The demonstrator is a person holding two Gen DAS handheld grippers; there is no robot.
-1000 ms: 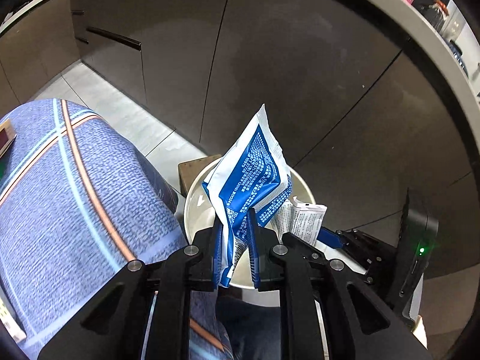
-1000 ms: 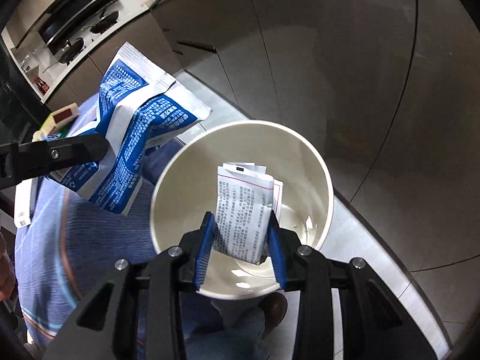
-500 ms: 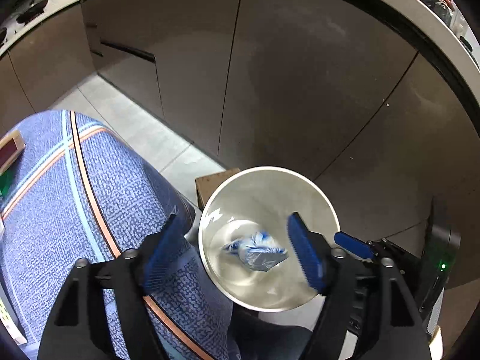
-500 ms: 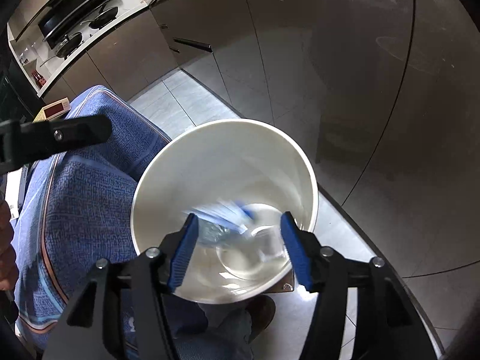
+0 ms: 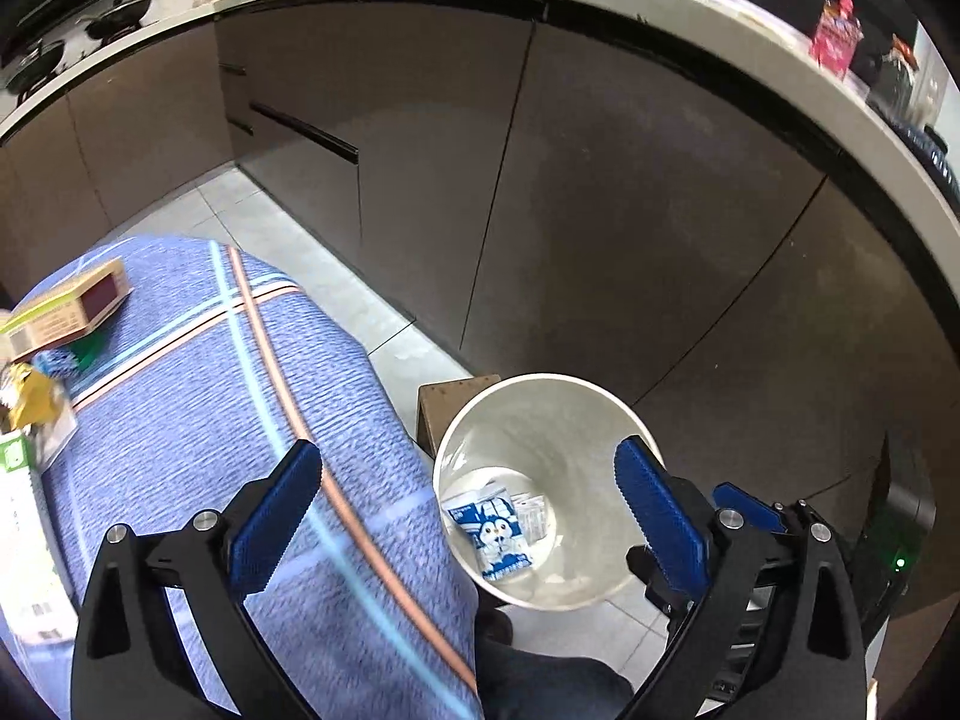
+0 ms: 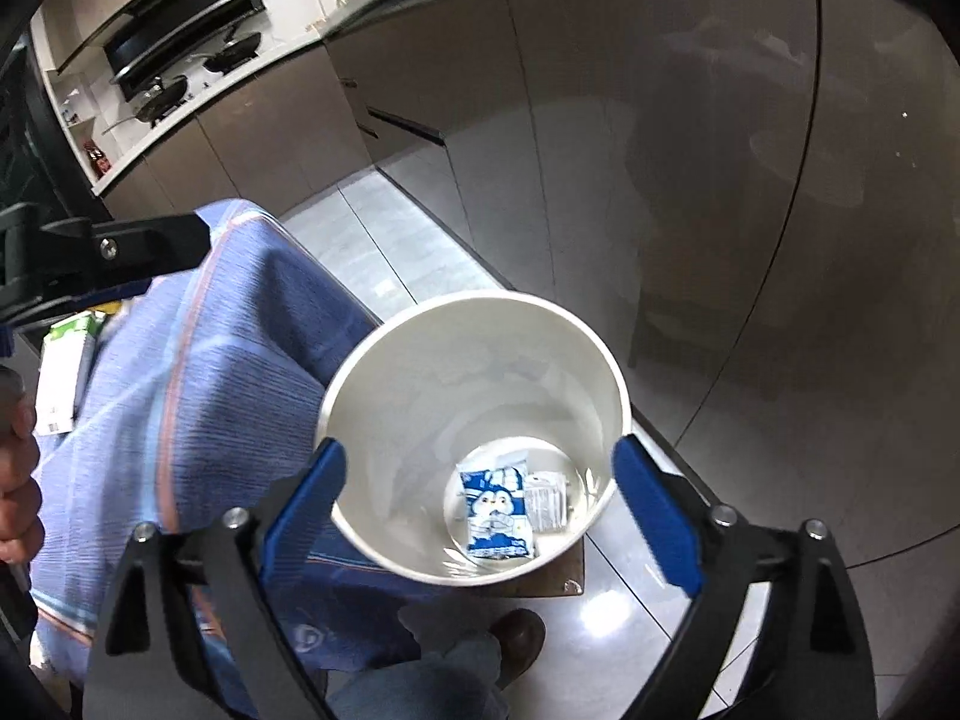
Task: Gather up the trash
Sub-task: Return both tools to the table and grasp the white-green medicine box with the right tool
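Observation:
A white bin [image 5: 600, 396] [image 6: 384, 420] stands on the floor beside the table. At its bottom lie a blue-and-white packet [image 5: 493, 531] [image 6: 497, 510] and a white printed paper packet [image 5: 536, 516] [image 6: 547, 501]. My left gripper [image 5: 465, 504] is open and empty above the table edge and the bin. My right gripper [image 6: 477, 495] is open and empty right above the bin. More trash lies on the table at the left: a cardboard box [image 5: 69, 309], a yellow wrapper [image 5: 30, 402] and a white-green carton [image 5: 24, 546] [image 6: 60, 375].
The table wears a blue checked cloth [image 5: 240, 420] [image 6: 198, 372]. Dark kitchen cabinets [image 5: 600, 210] stand close behind the bin. A small brown board [image 5: 444, 402] lies under the bin. A shoe [image 6: 519, 639] is on the floor next to it.
Both grippers let go of their packets, which fell into the bin and now lie still. Both grippers opened wider and rose. The left one swung toward the table.

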